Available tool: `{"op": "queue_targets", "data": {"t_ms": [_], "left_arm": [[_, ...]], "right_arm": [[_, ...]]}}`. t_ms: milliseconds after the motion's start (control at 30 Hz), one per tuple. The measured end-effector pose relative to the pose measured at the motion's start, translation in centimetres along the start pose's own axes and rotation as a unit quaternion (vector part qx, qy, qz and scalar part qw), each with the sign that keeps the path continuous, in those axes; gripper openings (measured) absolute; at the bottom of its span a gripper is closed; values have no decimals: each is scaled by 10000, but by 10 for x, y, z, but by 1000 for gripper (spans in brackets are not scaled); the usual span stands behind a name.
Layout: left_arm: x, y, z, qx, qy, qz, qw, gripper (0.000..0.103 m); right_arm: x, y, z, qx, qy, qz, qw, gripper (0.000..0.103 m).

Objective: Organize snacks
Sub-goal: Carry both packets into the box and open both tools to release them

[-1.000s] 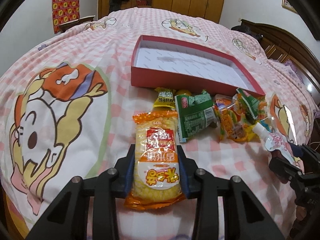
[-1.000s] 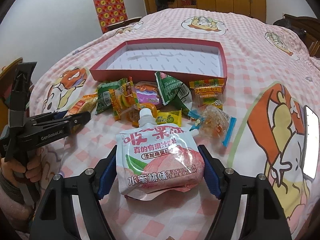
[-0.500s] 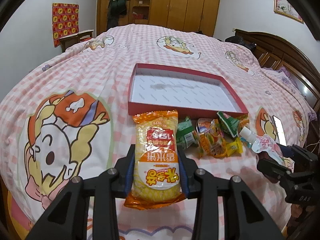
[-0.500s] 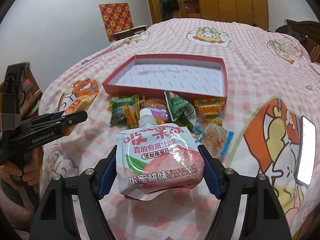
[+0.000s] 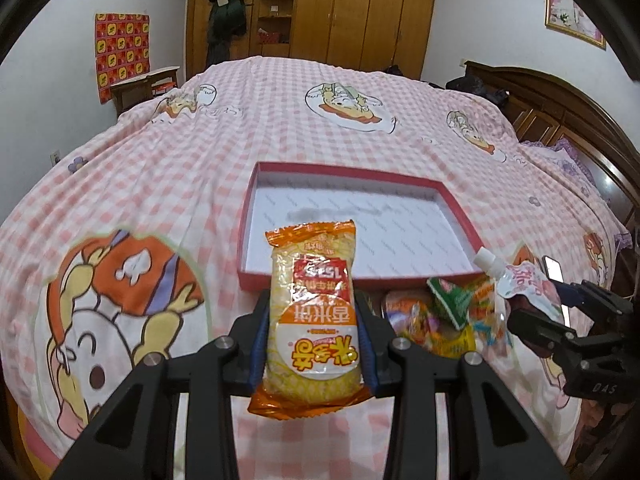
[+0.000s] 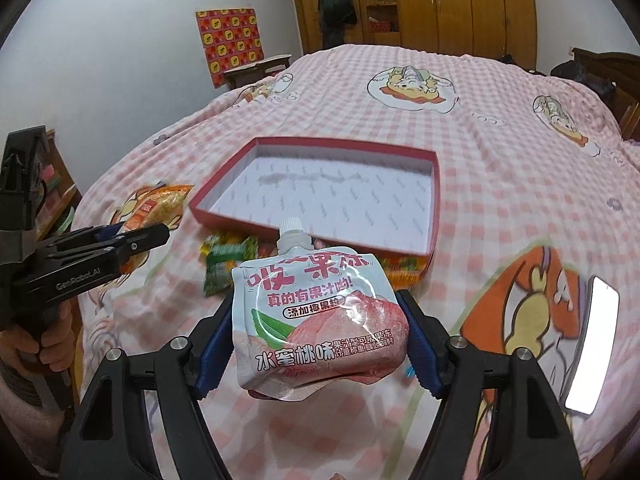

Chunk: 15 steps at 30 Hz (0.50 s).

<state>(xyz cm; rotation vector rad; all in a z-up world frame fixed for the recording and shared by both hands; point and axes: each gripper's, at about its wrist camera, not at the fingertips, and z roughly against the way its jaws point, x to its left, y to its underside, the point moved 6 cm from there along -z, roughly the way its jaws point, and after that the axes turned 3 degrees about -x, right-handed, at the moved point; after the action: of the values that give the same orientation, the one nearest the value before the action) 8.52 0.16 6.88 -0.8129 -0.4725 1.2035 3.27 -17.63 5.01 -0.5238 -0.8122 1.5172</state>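
My left gripper [image 5: 313,336] is shut on an orange and yellow rice-cracker packet [image 5: 312,312], held in the air above the bed. The right gripper [image 6: 318,332] is shut on a pale peach jelly pouch [image 6: 320,316] with a white screw cap, also lifted. Ahead of both lies a shallow red box [image 5: 248,216] [image 6: 434,200] with a bare white bottom. In front of its near wall sits a heap of small snack packets [image 5: 440,312] [image 6: 224,260]. The left wrist view shows the pouch [image 5: 524,284] at right; the right wrist view shows the cracker packet [image 6: 160,208] at left.
All lies on a bed with a pink checked cartoon cover [image 5: 160,168]. A phone [image 6: 592,344] rests on the cover to the right. A hand [image 6: 36,340] holds the left gripper's handle. Dark wooden headboard [image 5: 560,112] at right, wardrobe [image 5: 360,12] behind.
Both grippers have risen with their packets, so the bed, box and snack heap look farther below. Neither grip has changed.
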Motion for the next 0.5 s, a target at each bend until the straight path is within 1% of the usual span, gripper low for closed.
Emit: {"op": "queue_targets", "data": {"t_ms": [200, 500], "left_arm": [[-3, -18, -20, 60, -12, -65, 10000, 39], [-4, -38, -67, 283, 11, -7, 9996, 39]], "right_arm": [[-10, -22, -13, 23, 7, -5, 10000, 76], [-28, -53, -48, 107, 77, -22, 9999, 76]]}}
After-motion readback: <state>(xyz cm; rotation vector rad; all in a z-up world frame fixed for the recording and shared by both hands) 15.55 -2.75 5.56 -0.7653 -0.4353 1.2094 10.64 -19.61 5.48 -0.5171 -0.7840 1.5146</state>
